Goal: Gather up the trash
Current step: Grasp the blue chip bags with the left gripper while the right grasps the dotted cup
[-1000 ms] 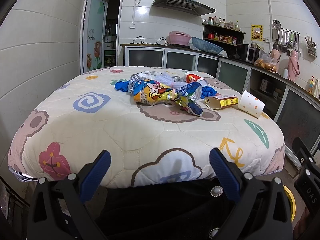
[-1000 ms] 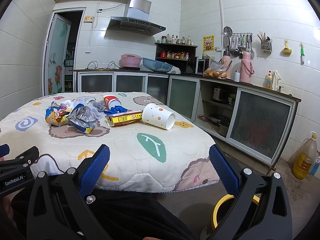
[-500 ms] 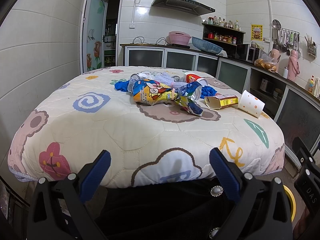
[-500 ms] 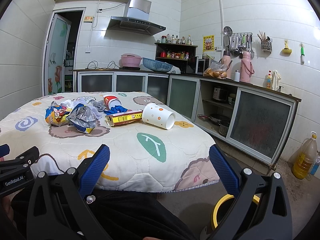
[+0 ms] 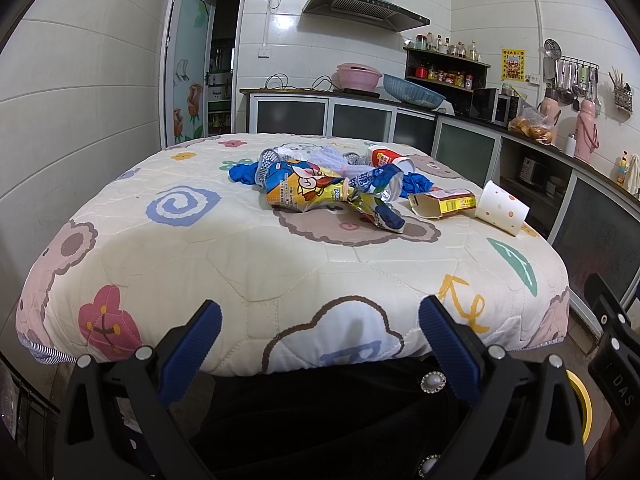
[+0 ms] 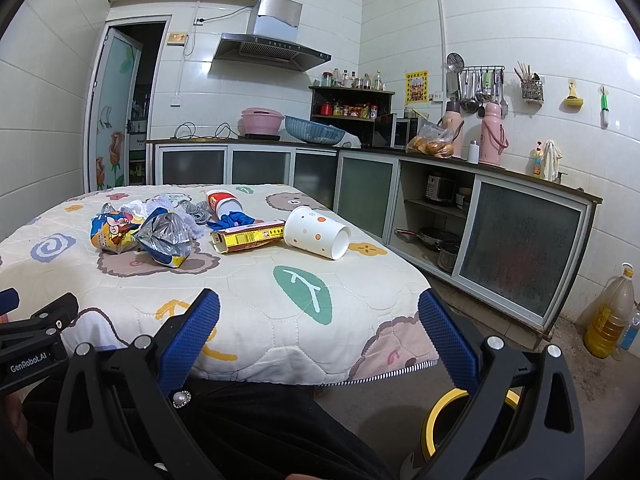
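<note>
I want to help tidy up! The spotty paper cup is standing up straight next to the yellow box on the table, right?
Not quite. The cup is next to the yellow box on the table, but it lies tipped on its side, its open mouth facing the cabinets. The right wrist view shows this best.

Black gripper [image 5: 320, 338], blue ribbed pads [image 5: 191, 350]

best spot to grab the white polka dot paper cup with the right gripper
Grip the paper cup across its round wall near the middle, coming down from above with one finger on each long side. It lies on its side on the quilted table, open mouth toward the near right edge, with the yellow carton close against its base, so the wall offers the freest hold. The right gripper is open and empty.
</note>
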Demonstrator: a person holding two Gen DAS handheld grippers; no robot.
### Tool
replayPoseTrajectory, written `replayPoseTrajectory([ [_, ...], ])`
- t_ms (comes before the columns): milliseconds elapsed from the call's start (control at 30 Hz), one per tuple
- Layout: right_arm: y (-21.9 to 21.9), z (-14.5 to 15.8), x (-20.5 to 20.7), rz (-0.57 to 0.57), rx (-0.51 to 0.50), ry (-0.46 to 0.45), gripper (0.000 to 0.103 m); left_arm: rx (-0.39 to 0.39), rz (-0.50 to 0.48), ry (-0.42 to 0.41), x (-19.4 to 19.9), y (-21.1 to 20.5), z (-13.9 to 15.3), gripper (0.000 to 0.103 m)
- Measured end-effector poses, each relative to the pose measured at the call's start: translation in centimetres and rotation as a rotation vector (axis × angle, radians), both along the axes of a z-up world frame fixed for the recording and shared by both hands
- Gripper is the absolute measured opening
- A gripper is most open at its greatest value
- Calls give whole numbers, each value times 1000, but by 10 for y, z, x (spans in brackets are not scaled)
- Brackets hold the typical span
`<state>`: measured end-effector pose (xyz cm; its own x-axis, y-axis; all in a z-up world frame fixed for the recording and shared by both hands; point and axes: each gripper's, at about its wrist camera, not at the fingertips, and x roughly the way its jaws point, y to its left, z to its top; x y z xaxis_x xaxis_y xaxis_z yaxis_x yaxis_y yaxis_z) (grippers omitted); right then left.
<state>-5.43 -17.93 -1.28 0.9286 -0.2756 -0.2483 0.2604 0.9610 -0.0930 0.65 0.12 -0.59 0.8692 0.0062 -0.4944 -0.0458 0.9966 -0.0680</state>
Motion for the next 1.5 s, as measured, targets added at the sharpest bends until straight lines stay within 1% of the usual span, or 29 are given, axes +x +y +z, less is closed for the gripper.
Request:
replayPoseTrajectory([
  [300,0,0,0,-2,2,2,95,-1,2,5,1,0,-1,95],
  [333,-5,-7,5,-4,4,4,95,-2,4,7,1,1,-1,95],
  [400,-10,-9,7,-12,17,12,95,-10,13,13,4,4,-1,95],
  [467,-19,-8,12,-29,31,20,95,-18,22,15,9,9,2,95],
  [533,-25,1,16,-24,5,29,95,-15,11,23,19,18,9,95],
  [633,-29,14,37,8,-49,38,95,3,-1,29,36,31,23,95],
  [700,-35,21,60,51,-93,61,95,17,-17,41,53,43,34,95],
  [733,-37,24,75,66,-118,89,95,37,-25,38,64,48,40,95],
  [800,-45,27,102,119,-109,161,95,59,-32,29,79,55,46,95],
  [833,-50,28,117,157,-79,197,95,82,-42,45,89,57,48,95],
  [867,-53,28,127,171,-64,216,95,92,-54,59,95,57,48,95],
  [900,-56,29,137,173,-55,226,95,115,-82,96,106,57,47,95],
  [933,-58,29,145,176,-50,227,95,124,-90,113,111,56,46,95],
  [1000,-64,31,162,197,-31,227,95,134,-136,174,130,57,41,95],
  [1067,-66,33,177,207,-28,231,95,138,-161,223,147,55,34,95],
  [1200,-69,33,203,203,-56,252,95,64,-181,319,182,65,22,95],
  [1333,-72,34,220,199,-59,259,95,87,-165,342,205,69,18,95],
  [1367,-73,34,224,198,-60,262,95,77,-172,357,211,70,18,95],
  [1500,-75,32,235,196,-66,266,95,-27,-213,410,228,74,14,95],
])
